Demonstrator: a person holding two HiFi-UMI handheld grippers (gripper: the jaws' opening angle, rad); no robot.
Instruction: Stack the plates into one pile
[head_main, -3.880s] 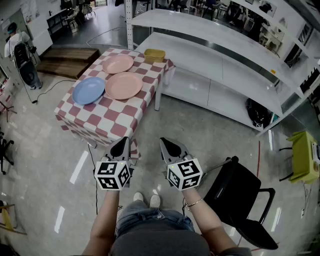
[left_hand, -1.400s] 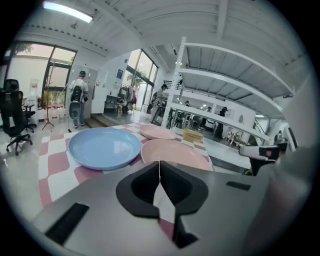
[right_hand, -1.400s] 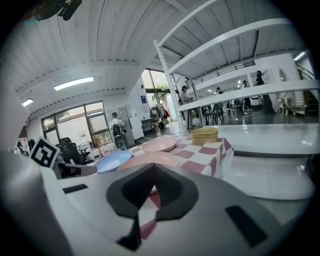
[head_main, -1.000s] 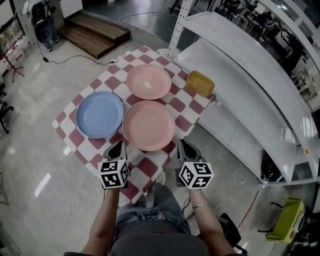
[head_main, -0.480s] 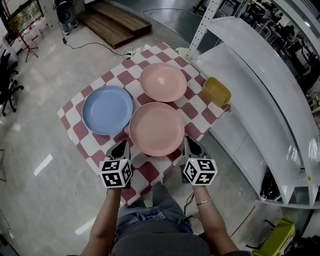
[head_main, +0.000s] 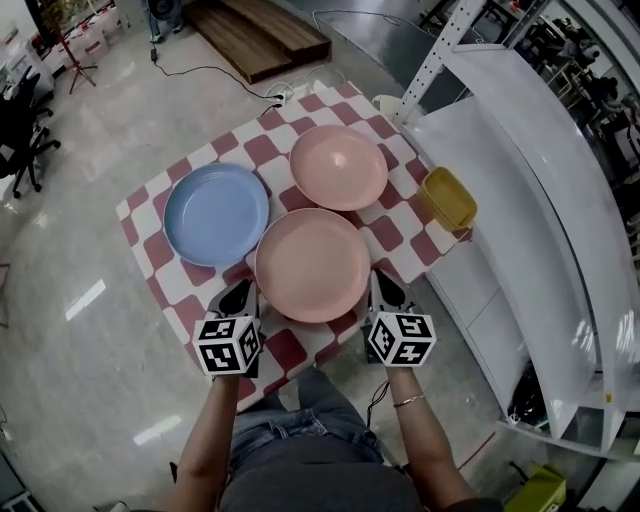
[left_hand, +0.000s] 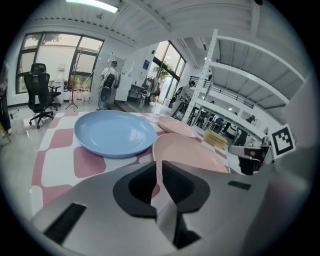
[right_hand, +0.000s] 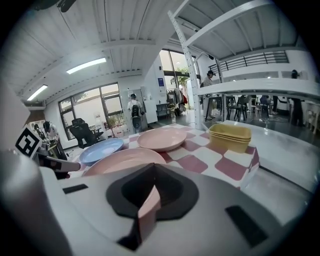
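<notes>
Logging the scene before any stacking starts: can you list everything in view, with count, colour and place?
near plate: one, pink, table's near edge, between the grippers
far plate: one, pink, beyond the near plate
blue plate: one, blue, left of both pink plates
tub: yellow, table's right corner; possibly several nested
tablecloth: one, red-and-white checks, covering the table
shelving: white, right of the table
left gripper: grey, by the near plate's left rim; jaws opening, nothing between them
right gripper: grey, by its right rim; jaws together, empty
</notes>
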